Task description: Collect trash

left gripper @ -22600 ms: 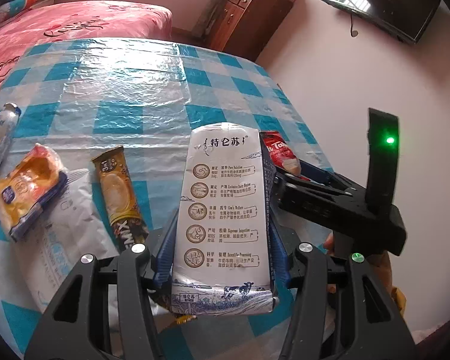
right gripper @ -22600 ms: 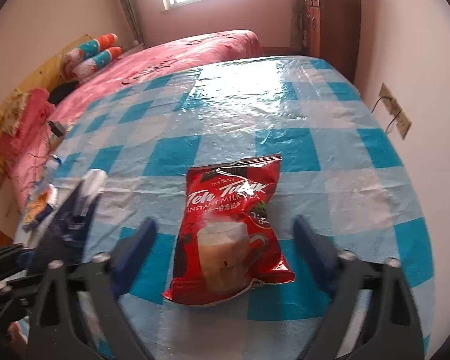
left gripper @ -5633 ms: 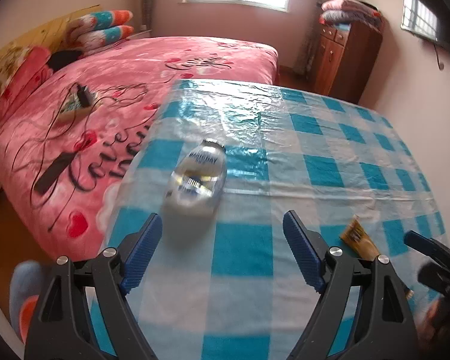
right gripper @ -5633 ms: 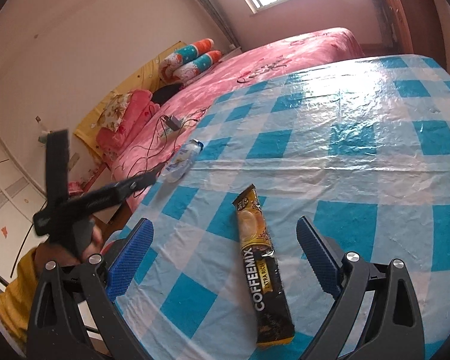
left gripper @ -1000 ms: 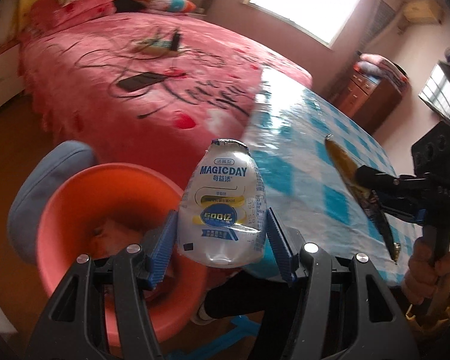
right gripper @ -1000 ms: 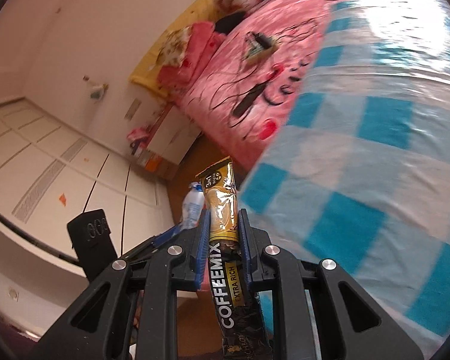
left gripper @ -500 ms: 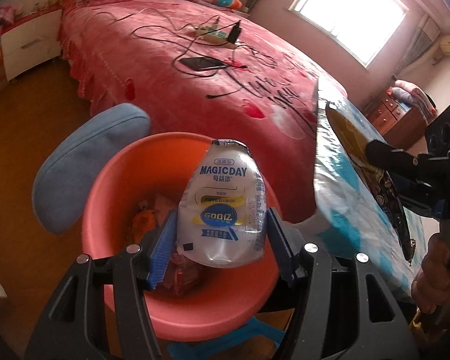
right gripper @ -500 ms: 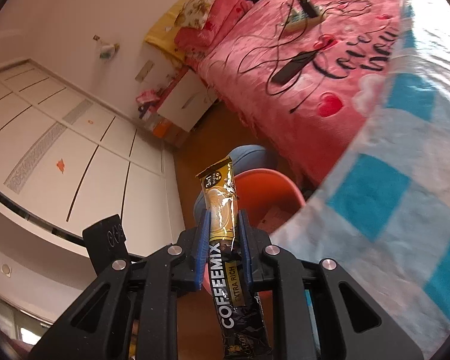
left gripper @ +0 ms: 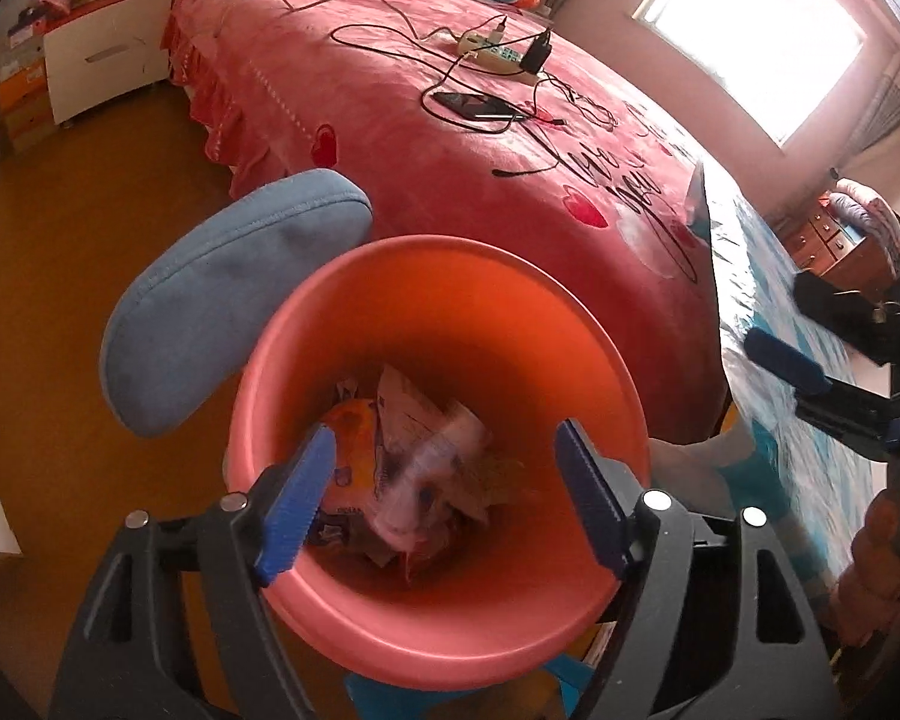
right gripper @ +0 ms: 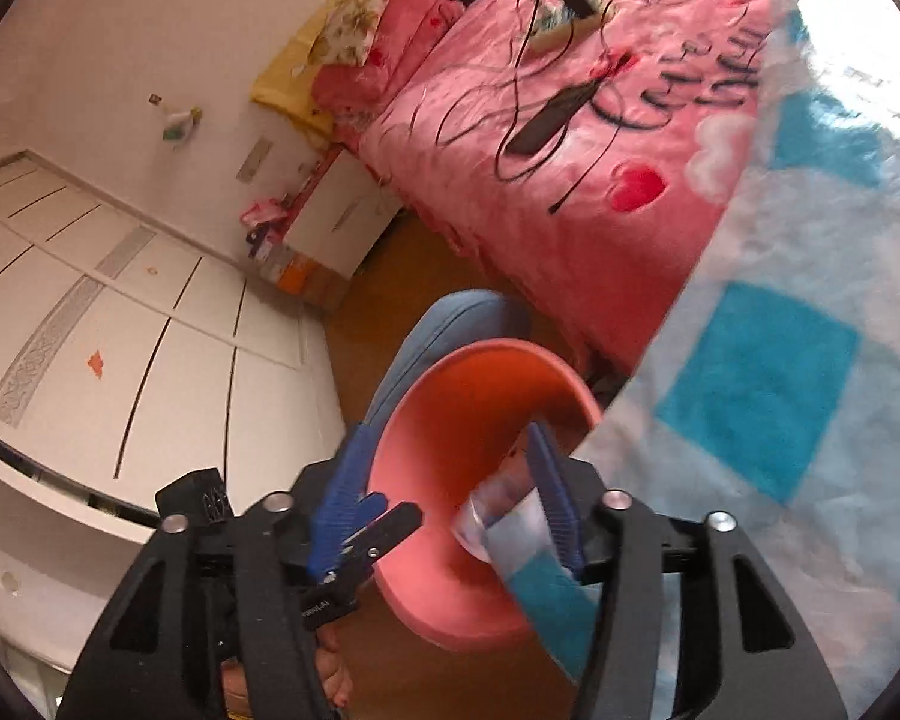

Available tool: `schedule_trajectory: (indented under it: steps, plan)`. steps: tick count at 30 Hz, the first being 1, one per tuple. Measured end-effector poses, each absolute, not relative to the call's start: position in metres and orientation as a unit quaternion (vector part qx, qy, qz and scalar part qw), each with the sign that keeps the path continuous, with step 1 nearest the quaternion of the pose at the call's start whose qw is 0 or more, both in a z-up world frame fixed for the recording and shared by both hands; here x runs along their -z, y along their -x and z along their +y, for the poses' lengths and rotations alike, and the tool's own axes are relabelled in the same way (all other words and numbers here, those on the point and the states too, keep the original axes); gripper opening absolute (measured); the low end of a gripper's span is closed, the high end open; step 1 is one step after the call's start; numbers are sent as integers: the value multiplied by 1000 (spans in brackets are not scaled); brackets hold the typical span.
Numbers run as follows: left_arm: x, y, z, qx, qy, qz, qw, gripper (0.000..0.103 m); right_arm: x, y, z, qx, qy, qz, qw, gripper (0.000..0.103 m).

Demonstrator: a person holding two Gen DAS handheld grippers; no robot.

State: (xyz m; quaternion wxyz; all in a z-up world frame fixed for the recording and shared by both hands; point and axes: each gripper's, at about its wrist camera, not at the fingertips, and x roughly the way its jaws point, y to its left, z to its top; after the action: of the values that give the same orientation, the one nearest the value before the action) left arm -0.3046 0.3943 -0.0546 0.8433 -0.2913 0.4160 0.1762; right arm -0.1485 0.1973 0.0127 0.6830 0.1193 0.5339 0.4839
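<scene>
An orange-pink bin (left gripper: 450, 276) stands on the floor beside the table. My left gripper (left gripper: 444, 480) hangs right over its mouth, jaws opening and nothing between the blue pads. Below them a blurred white bottle (left gripper: 414, 480) lies among wrappers in the bin, with a yellowish smear (left gripper: 501, 468) beside it. My right gripper (right gripper: 450, 480) is also over the bin (right gripper: 468, 396), jaws opening and empty. One of its blue pads (left gripper: 780, 360) shows at the right in the left wrist view. The coffee sachet cannot be made out clearly.
A blue padded cushion (left gripper: 222, 300) leans against the bin's far left side. The table with its blue-checked cloth (right gripper: 762, 396) overhangs the bin on the right. The pink bed (left gripper: 450, 120) with cables and a phone lies beyond. White wardrobe doors (right gripper: 150, 360) stand at the left.
Both grippers have opened over the bin. The bottle has left the left jaws and the coffee sachet has left the right jaws. Both hands moved closer over the bin.
</scene>
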Motion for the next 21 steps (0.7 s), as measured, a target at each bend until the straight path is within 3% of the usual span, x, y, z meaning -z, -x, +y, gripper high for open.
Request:
schedule_trajectory:
  steps: [8, 21]
  plan:
    - [38, 299, 383, -203, 240, 403, 860, 92, -34, 155, 168, -450, -73, 477, 751, 87]
    - [-1, 276, 351, -185, 206, 365, 889, 96, -37, 149, 114, -380, -37, 429, 819, 89]
